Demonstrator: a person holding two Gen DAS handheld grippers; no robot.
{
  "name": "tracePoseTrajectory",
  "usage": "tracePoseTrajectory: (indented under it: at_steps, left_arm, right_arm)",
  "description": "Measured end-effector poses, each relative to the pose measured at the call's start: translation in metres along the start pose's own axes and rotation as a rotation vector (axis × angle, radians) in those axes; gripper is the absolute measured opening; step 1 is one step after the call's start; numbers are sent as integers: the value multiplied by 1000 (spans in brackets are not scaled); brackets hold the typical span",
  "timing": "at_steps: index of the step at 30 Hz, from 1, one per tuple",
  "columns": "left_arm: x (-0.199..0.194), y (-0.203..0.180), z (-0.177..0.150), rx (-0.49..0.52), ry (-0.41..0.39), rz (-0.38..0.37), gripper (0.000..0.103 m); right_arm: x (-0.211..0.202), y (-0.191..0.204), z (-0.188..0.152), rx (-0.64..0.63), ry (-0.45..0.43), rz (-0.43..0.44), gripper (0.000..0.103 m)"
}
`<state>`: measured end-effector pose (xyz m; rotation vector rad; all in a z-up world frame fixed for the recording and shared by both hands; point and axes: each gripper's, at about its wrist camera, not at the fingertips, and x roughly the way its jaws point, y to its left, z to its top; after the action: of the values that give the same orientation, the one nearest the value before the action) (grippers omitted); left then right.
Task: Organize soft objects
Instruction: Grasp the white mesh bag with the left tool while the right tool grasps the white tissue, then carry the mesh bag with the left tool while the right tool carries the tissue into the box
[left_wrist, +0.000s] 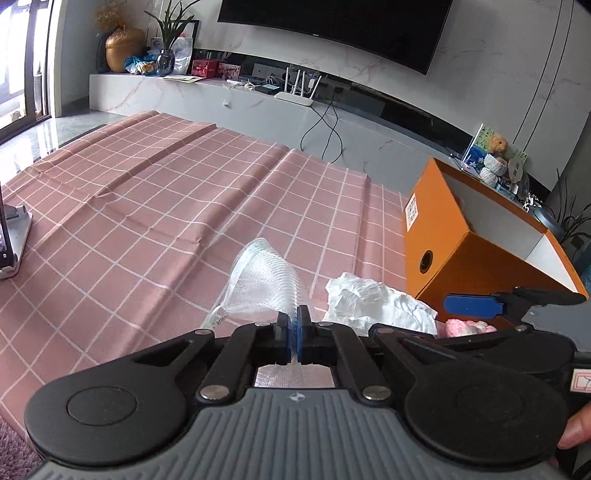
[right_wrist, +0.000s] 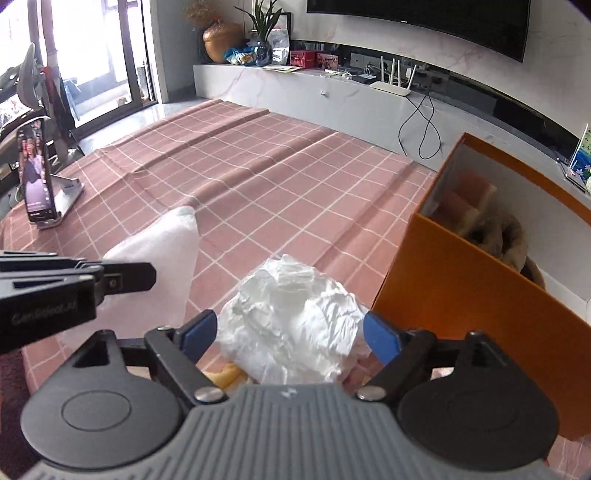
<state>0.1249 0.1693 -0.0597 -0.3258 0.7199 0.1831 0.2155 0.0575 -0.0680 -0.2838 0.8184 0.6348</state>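
Note:
My left gripper (left_wrist: 294, 325) is shut on a white foam mesh sleeve (left_wrist: 262, 280) and holds it just above the pink checked cloth (left_wrist: 166, 192). The sleeve also shows in the right wrist view (right_wrist: 162, 258), with the left gripper (right_wrist: 147, 275) on it. My right gripper (right_wrist: 291, 332) is open, its blue pads on either side of a crumpled white tissue wad (right_wrist: 295, 314); the wad also shows in the left wrist view (left_wrist: 376, 302). An open orange box (right_wrist: 480, 277) stands at the right and holds several soft items (right_wrist: 491, 229).
A phone on a stand (right_wrist: 37, 181) stands at the cloth's left edge. A pink knitted item (left_wrist: 467, 326) lies by the tissue, and something yellow (right_wrist: 229, 373) lies under the right gripper. A TV bench with a router (left_wrist: 295, 96) runs behind the table.

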Motion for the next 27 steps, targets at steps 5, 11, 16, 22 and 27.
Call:
tracePoseTrajectory:
  at_steps: [5,11,16,22,27]
  left_arm:
    - [11,8,0,-8,7,21,2]
    - [16,11,-2,-13,21,22,2]
    - [17,10,-4,-13,30,23,2]
    - [12,1,-2,10,24,17,2]
    - [-4,-5,3,28,-11,15,2]
  right_arm:
    - [32,0,5,25,68,9,82]
    - [47,-3,4,78,114,12,61]
    - [44,-5,5,69,115,18,41]
    - [23,-6,10,52,62,17,7]
    - [-14,-13,13,83,-23,45,6]
